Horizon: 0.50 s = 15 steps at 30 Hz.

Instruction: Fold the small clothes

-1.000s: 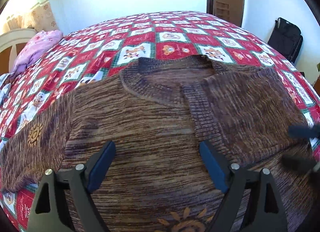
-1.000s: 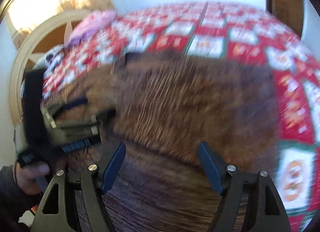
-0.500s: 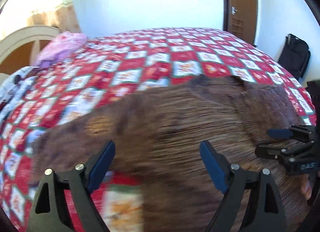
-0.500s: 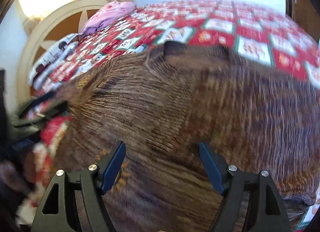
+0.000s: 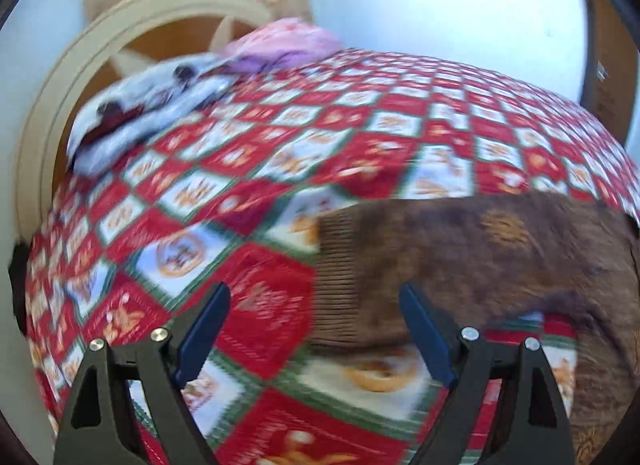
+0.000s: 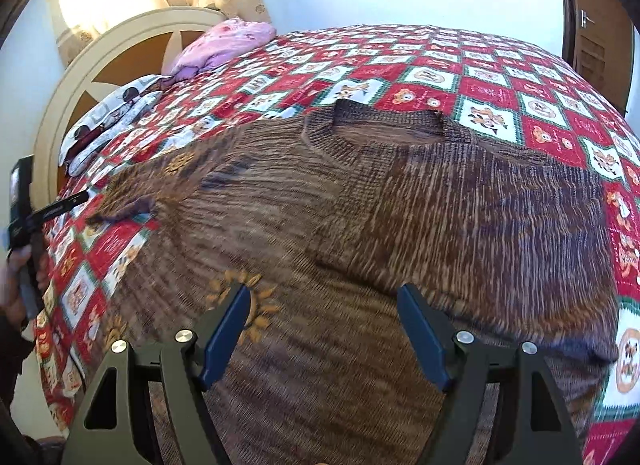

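Note:
A brown knitted sweater (image 6: 400, 205) lies flat, front up, on the red-and-white checked bedspread (image 6: 480, 77). Its right sleeve (image 6: 500, 201) is folded across the chest, while the left sleeve (image 6: 132, 193) stretches out sideways. My right gripper (image 6: 323, 301) hangs open over the lower body of the sweater, touching nothing. My left gripper (image 5: 314, 305) is open just above the ribbed cuff (image 5: 340, 277) of the outstretched sleeve (image 5: 480, 257), with nothing between its fingers. In the right wrist view, the left gripper (image 6: 60, 207) shows at the far left, held by a hand (image 6: 16, 281).
A pink bundle of cloth (image 6: 224, 45) and a grey-white patterned pillow (image 6: 108, 117) lie by the cream arched headboard (image 6: 80, 77). A brown door (image 6: 592, 37) stands at the far right. Bare bedspread surrounds the sweater.
My left gripper has swung left, off the sweater's body and out to the cuff of the left sleeve. The right gripper drifted slightly over the sweater. Both stayed open and the sweater lies as before.

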Tool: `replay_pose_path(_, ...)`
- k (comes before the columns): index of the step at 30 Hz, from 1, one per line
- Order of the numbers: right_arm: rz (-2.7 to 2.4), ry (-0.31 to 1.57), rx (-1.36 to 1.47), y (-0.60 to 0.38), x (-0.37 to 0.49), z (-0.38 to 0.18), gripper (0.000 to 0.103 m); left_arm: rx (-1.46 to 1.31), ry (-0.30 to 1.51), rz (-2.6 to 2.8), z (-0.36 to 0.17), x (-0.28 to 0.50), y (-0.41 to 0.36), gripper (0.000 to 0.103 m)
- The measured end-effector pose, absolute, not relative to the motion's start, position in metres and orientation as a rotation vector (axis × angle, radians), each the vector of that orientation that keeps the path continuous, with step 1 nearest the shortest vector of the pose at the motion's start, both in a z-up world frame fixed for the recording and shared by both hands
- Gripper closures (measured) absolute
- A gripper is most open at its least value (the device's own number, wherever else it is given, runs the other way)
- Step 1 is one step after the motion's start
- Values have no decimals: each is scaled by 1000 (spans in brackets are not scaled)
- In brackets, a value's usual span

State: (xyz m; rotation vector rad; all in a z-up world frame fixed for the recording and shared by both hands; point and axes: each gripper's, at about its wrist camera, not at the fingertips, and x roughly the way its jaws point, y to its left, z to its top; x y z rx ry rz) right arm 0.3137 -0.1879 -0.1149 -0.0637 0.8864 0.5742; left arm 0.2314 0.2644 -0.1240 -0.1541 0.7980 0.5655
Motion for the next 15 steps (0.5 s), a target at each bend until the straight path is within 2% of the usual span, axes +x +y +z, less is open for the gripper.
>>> replay_pose_path(7,619,872,-128,-169,291,-112,26,-271,823,549,-140,237,281,16)
replay_pose_path(10,629,861,-146,-163,285,-110,26,-271,832,513,-144,249,273,26)
replay_pose_path(15,644,856,-141,-158,278,-109,26,-298,905,475,-161,265,269,34)
